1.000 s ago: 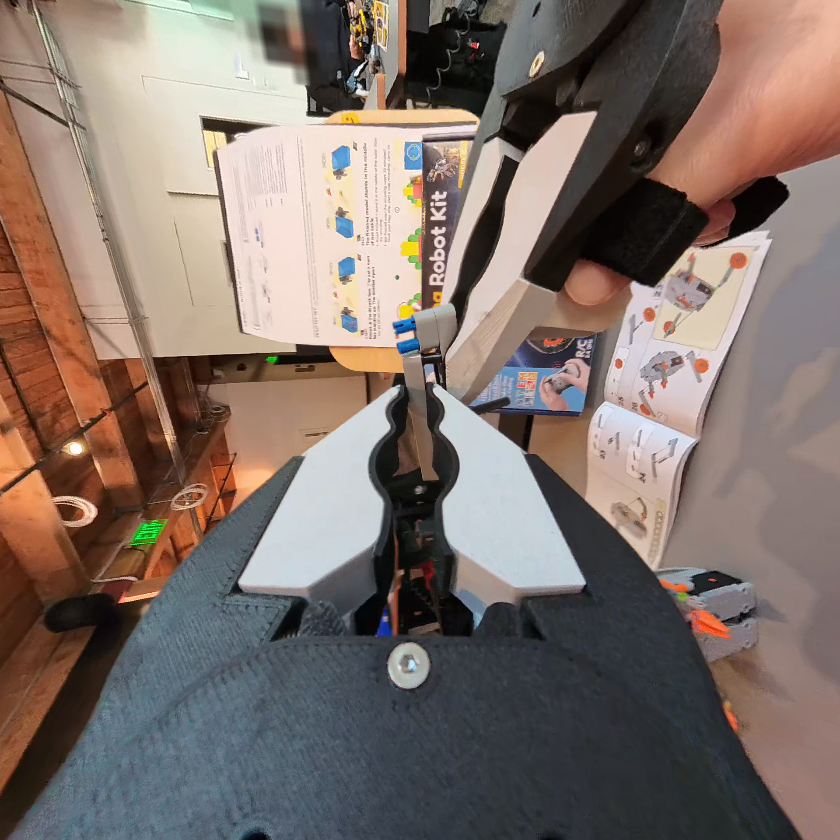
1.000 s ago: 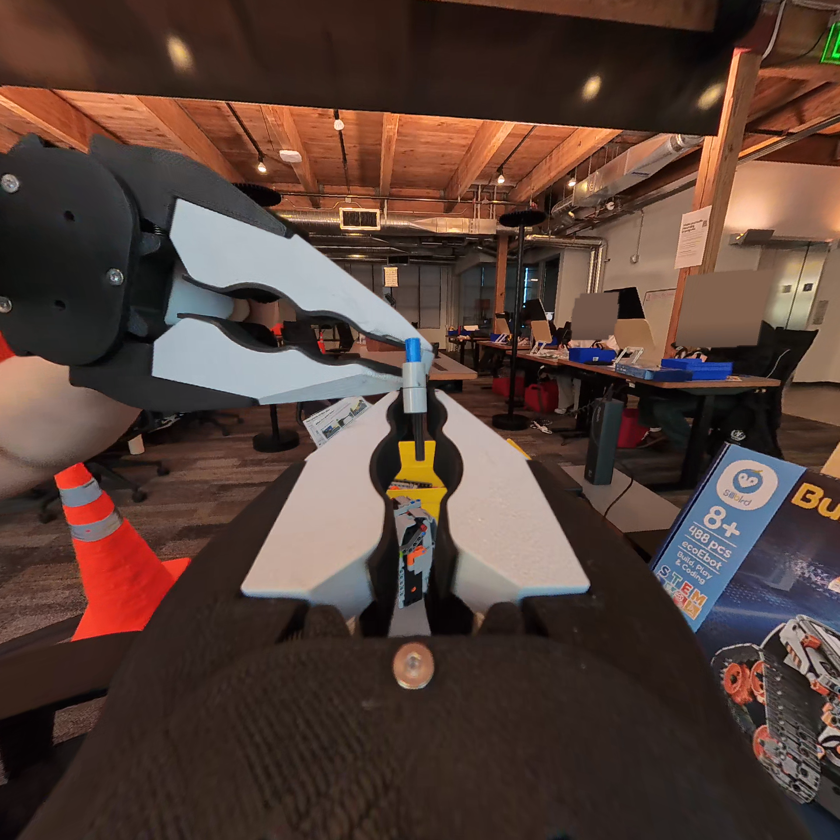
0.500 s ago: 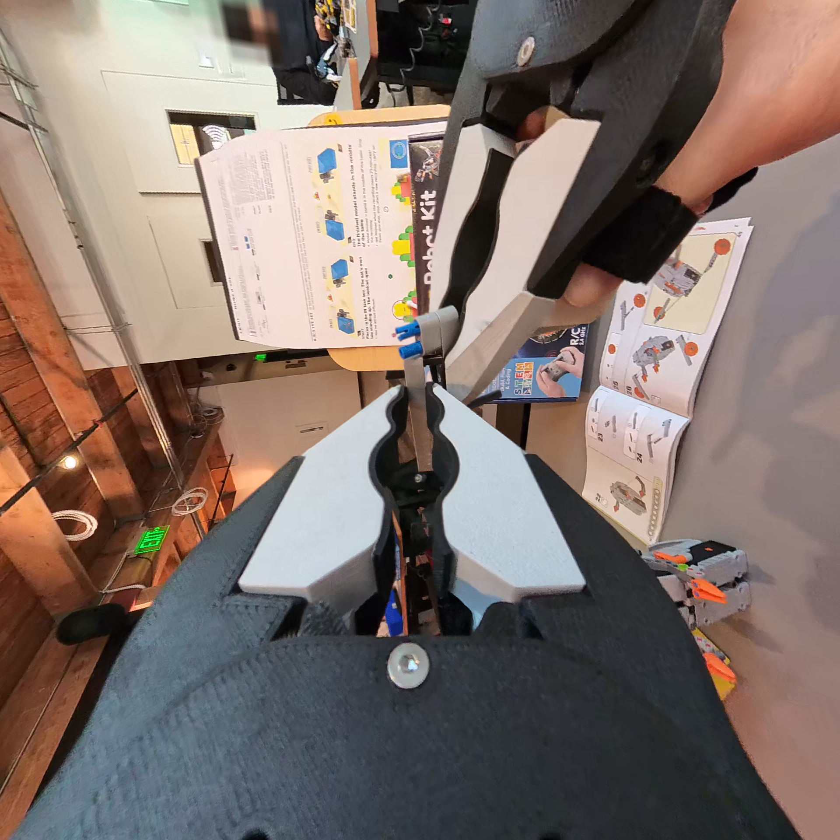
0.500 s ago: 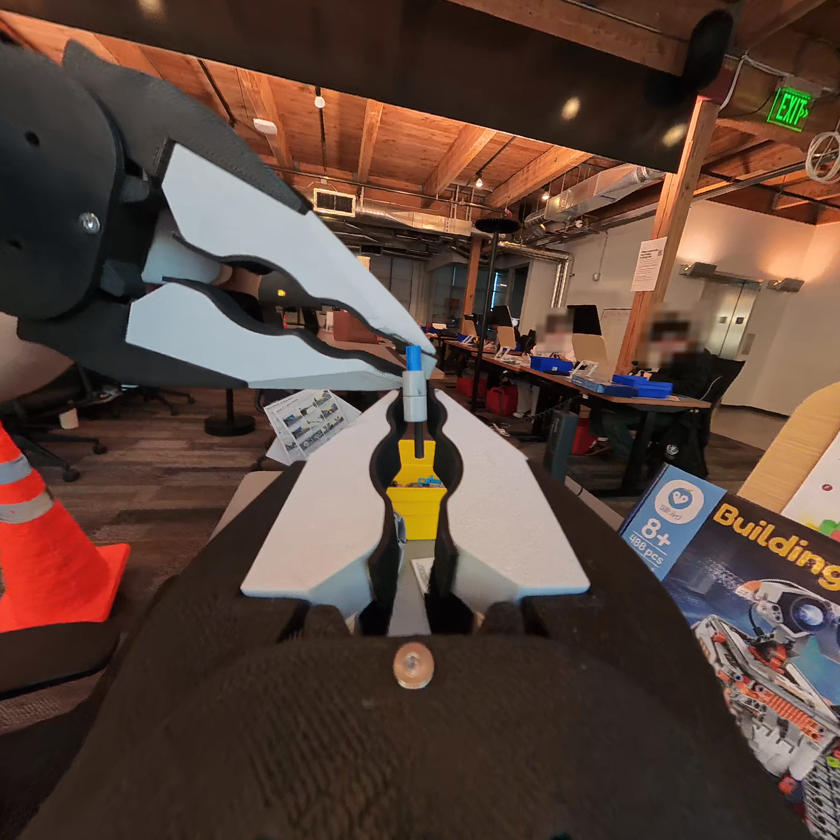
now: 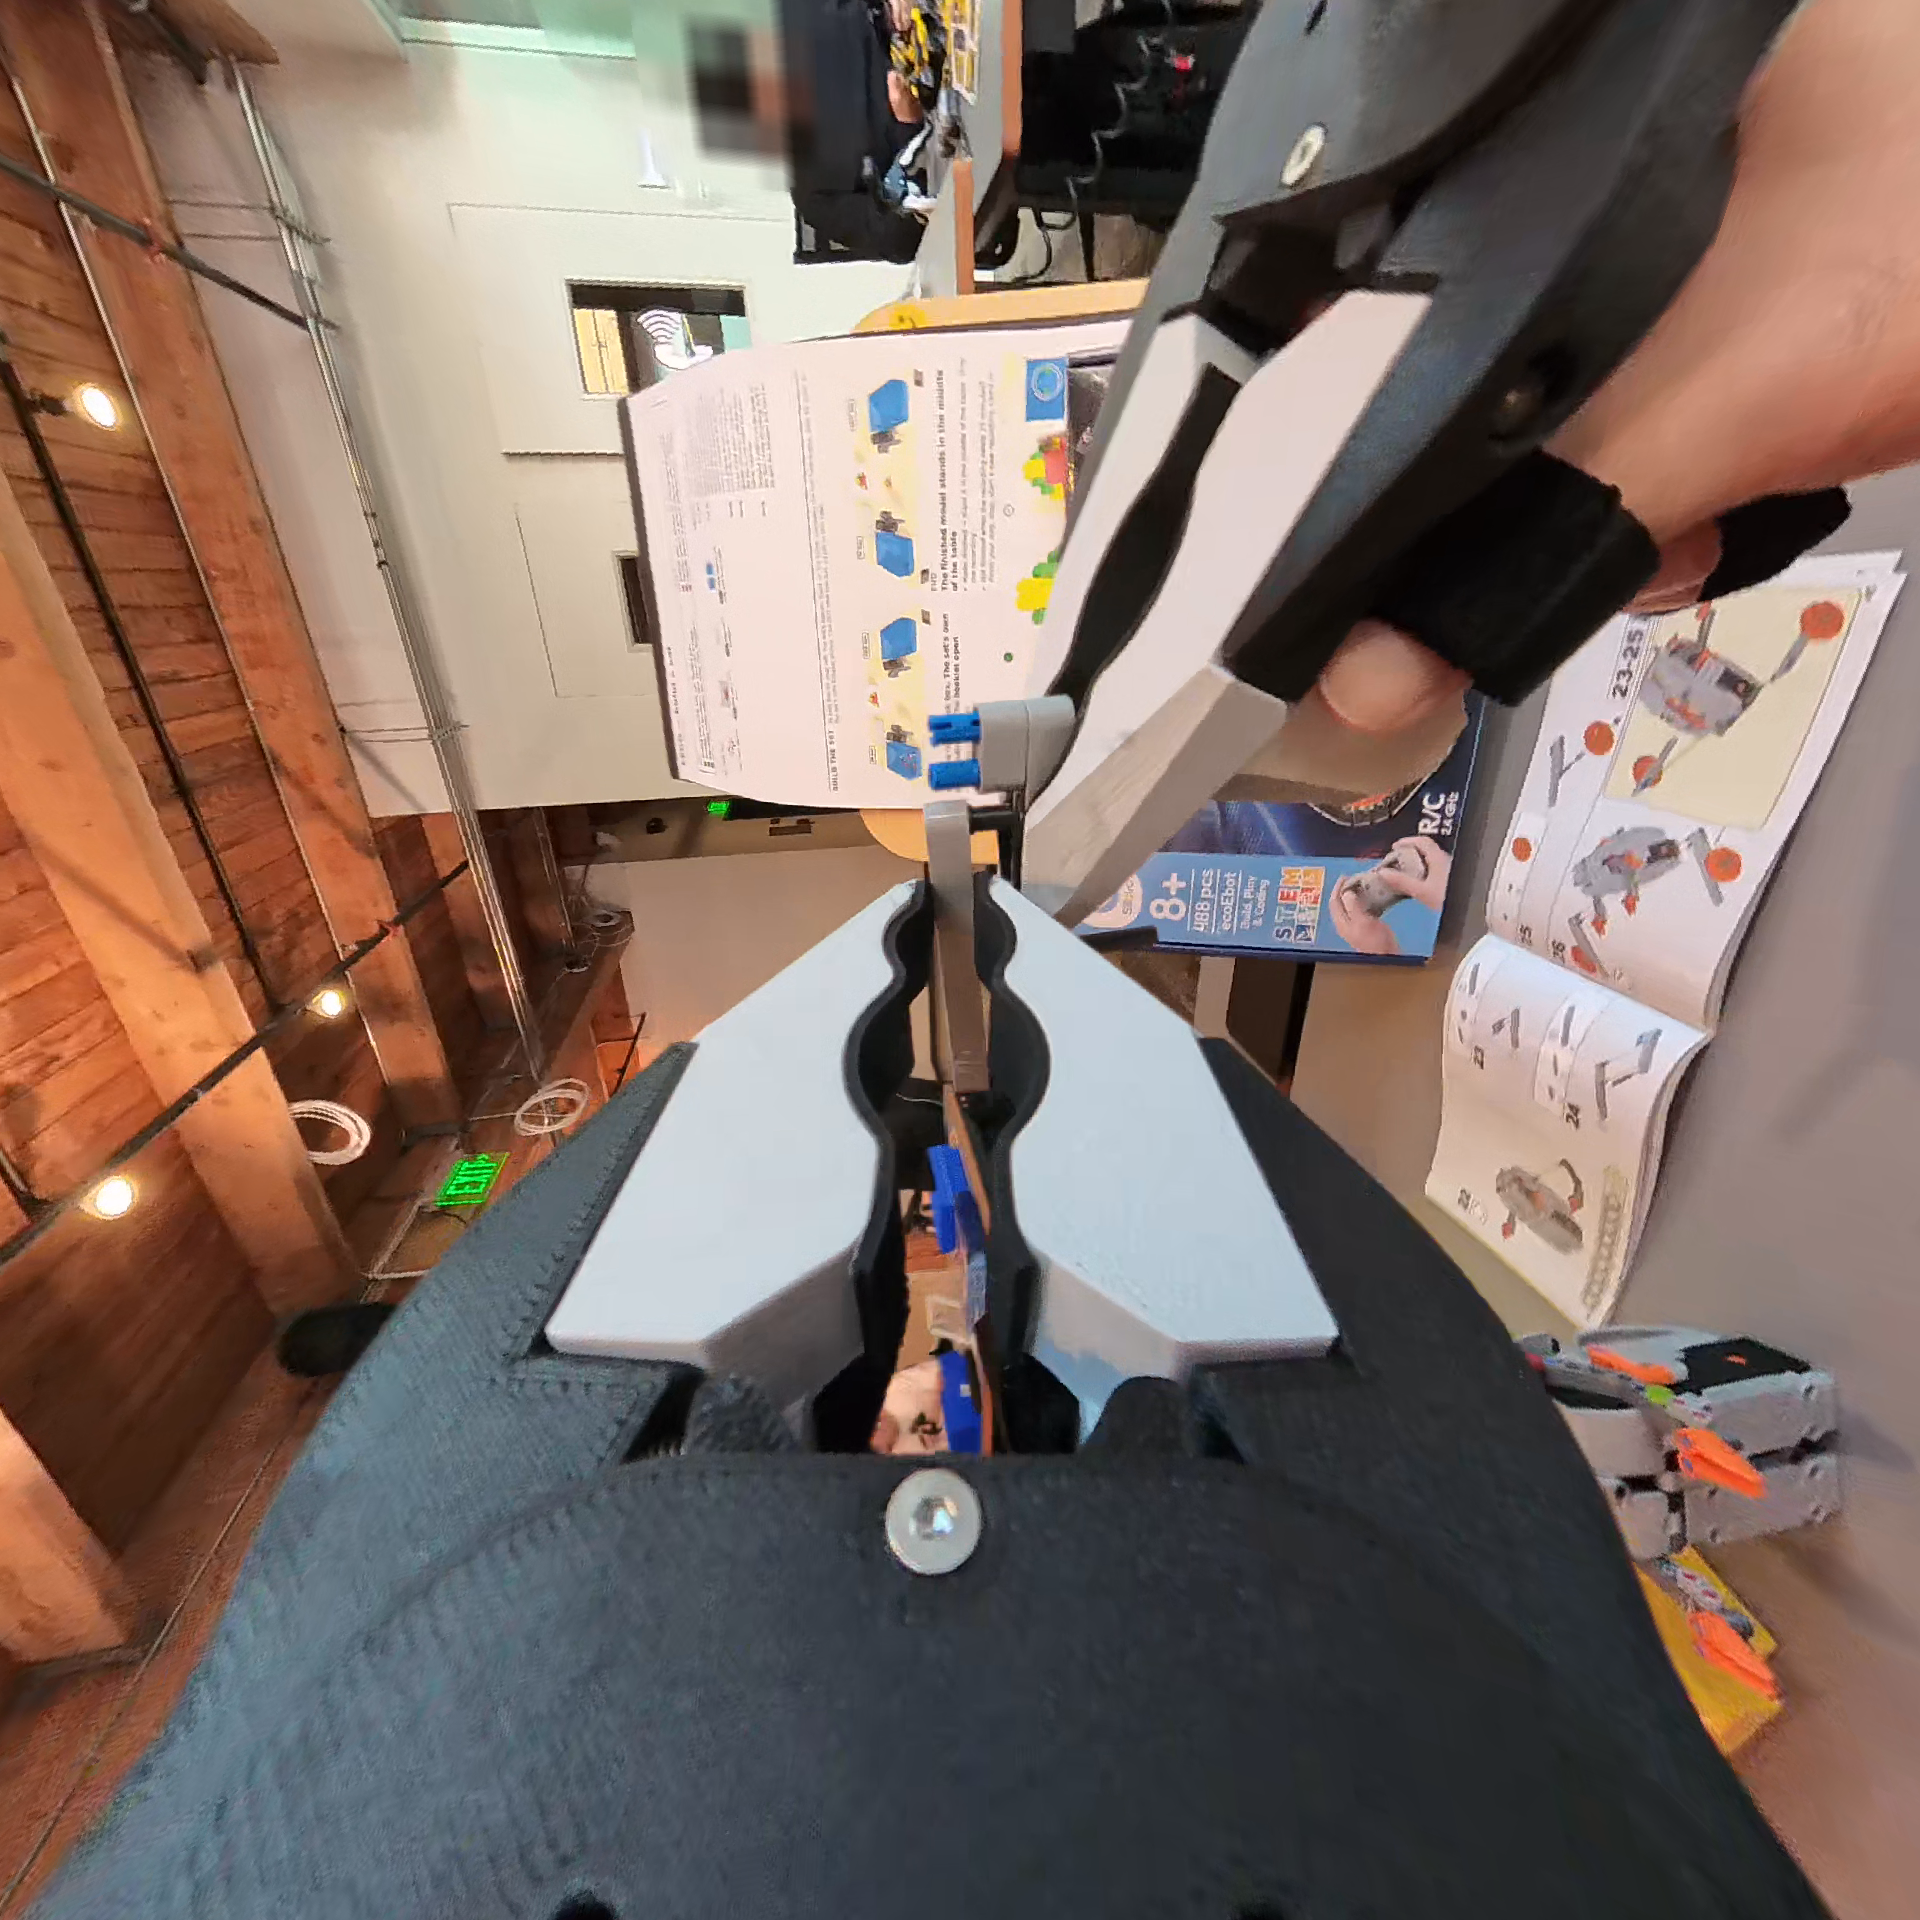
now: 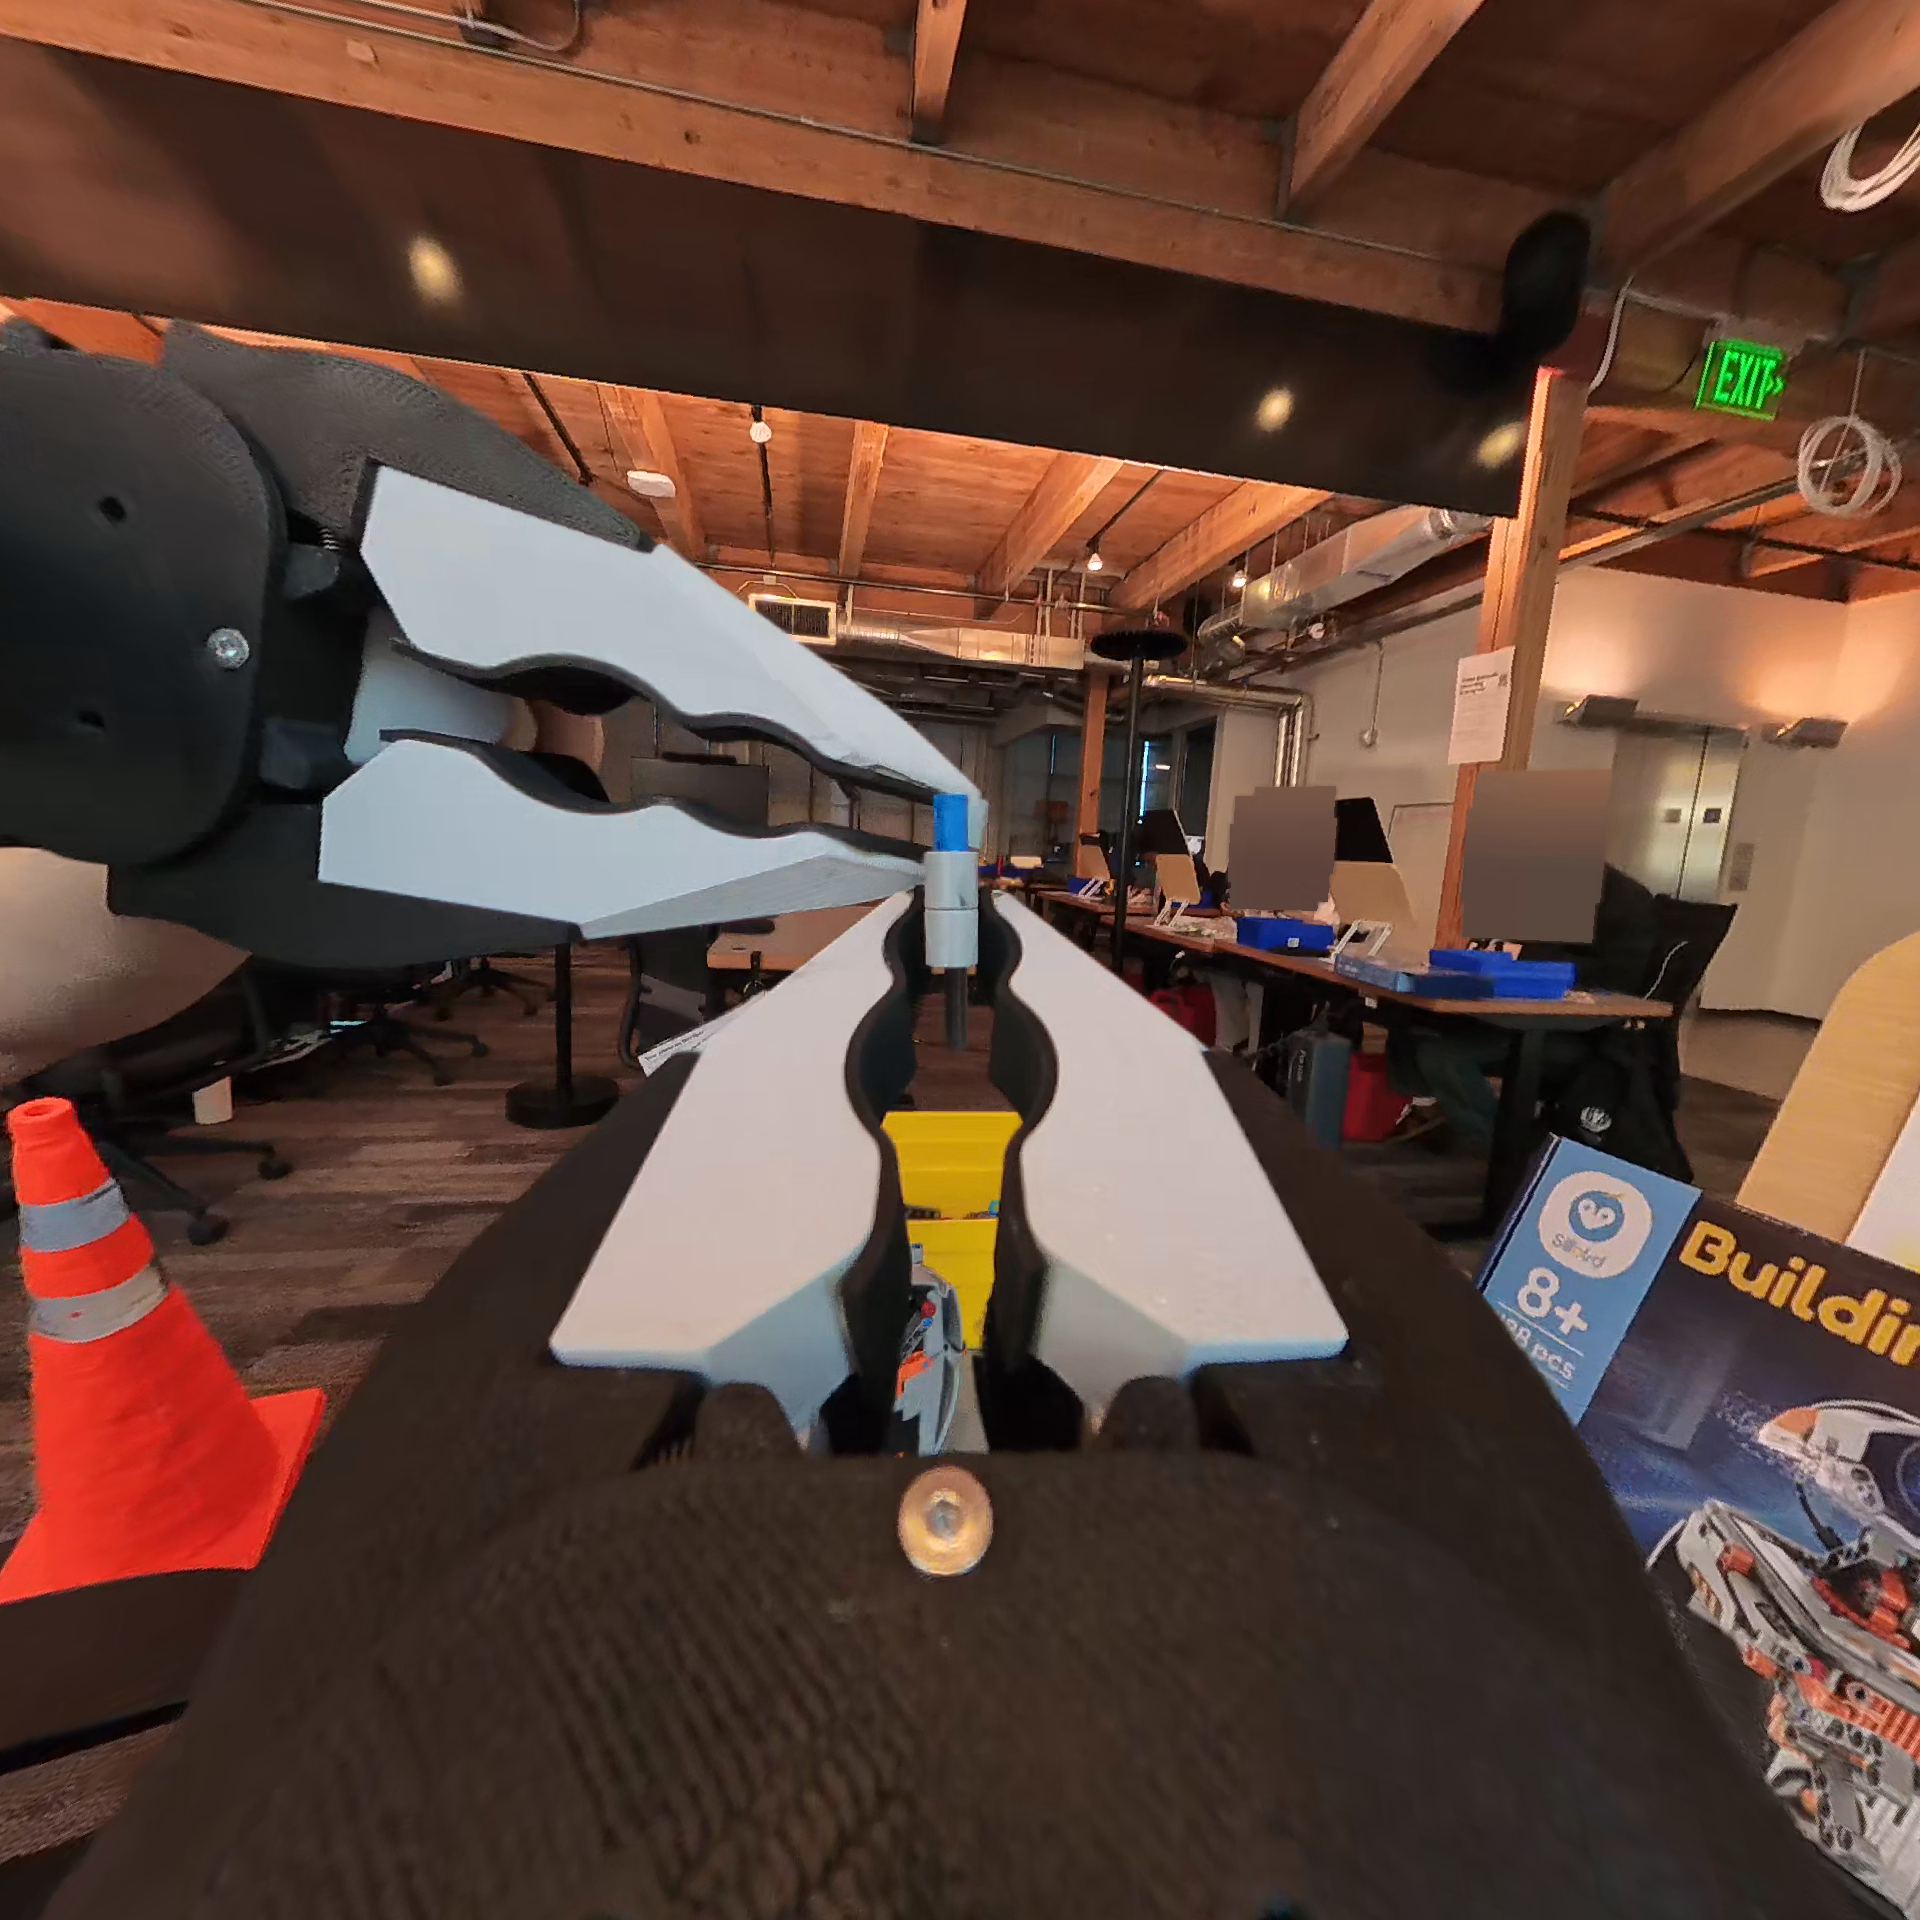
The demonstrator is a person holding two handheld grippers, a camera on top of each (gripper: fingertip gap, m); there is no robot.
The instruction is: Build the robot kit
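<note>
Grippers meet tip to tip above the table. Left gripper [image 5: 951, 894] clamps a grey beam [image 5: 954, 935], long axis running along its fingers. Right gripper [image 6: 951, 909] clamps a short grey connector [image 6: 951, 909] bearing blue pins [image 6: 949, 819], just beyond the beam's far end, nearly touching. Instruction booklet [image 5: 1621, 935] and kit box [image 6: 1766, 1455] lie right.

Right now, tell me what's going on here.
A person is working with a handheld tool in each hand, by a grey table. The left tool is shut on a flat grey beam; the right tool is shut on a small grey connector with blue pins. The two tips meet in the air; whether the pieces are joined cannot be told. An open instruction booklet and a kit box are nearby.
</note>
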